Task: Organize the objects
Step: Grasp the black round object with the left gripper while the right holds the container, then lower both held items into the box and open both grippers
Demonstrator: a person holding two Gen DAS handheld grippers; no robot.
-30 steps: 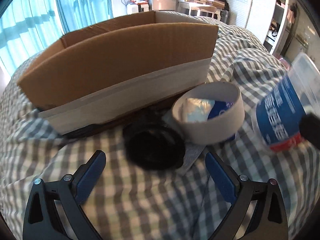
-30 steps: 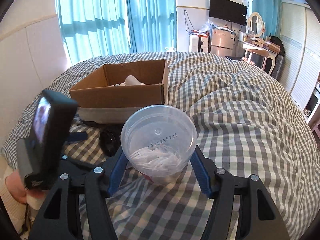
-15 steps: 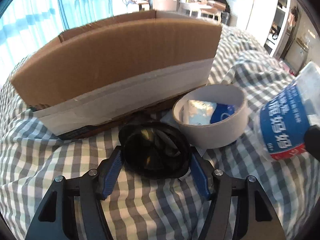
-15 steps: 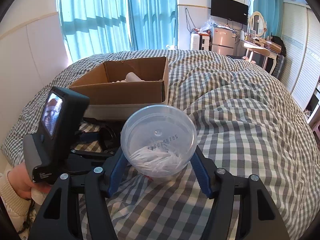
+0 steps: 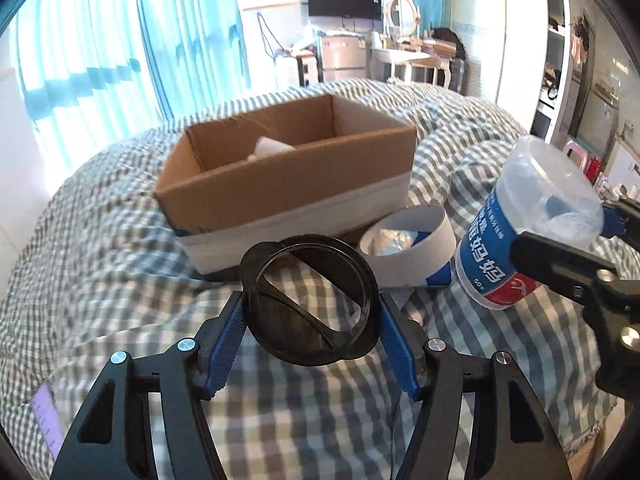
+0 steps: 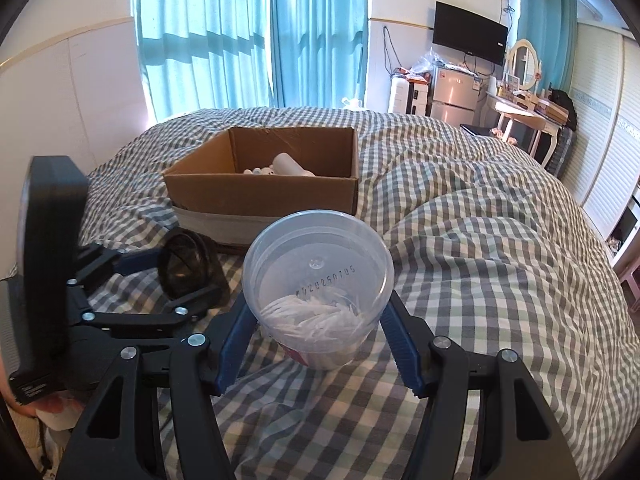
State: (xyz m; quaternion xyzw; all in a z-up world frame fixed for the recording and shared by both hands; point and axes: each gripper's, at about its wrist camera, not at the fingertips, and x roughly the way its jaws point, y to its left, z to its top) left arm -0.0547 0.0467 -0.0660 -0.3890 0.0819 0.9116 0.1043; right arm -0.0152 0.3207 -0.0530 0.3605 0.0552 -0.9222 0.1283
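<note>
a: so where does the tidying stand?

b: part way, i'd say. the cardboard box [image 6: 262,184], upper middle of the right wrist view, already has a few white items [image 6: 280,168] in it. two more things are in the claws and not yet over it.

a: which things?

b: the left gripper [image 5: 310,328] is clamped on a dark round lid [image 5: 310,300], lower middle of its view, its blue pads pressing both sides, the lid clear of the checked quilt [image 6: 480,240]. the right gripper [image 6: 320,332] grips a clear tub [image 6: 318,276] with a blue label and white sticks inside, bottom middle of its frame.

a: anything left lying loose?

b: a white cardboard ring [image 5: 408,248] sits on the quilt just beside the box's near wall, right of centre in the left view, with a crumpled blue and white packet [image 5: 396,236] inside it. that seems to be what remains.

a: so, the rest?

b: i'd guess lid and tub go into the box, then the ring.
</note>
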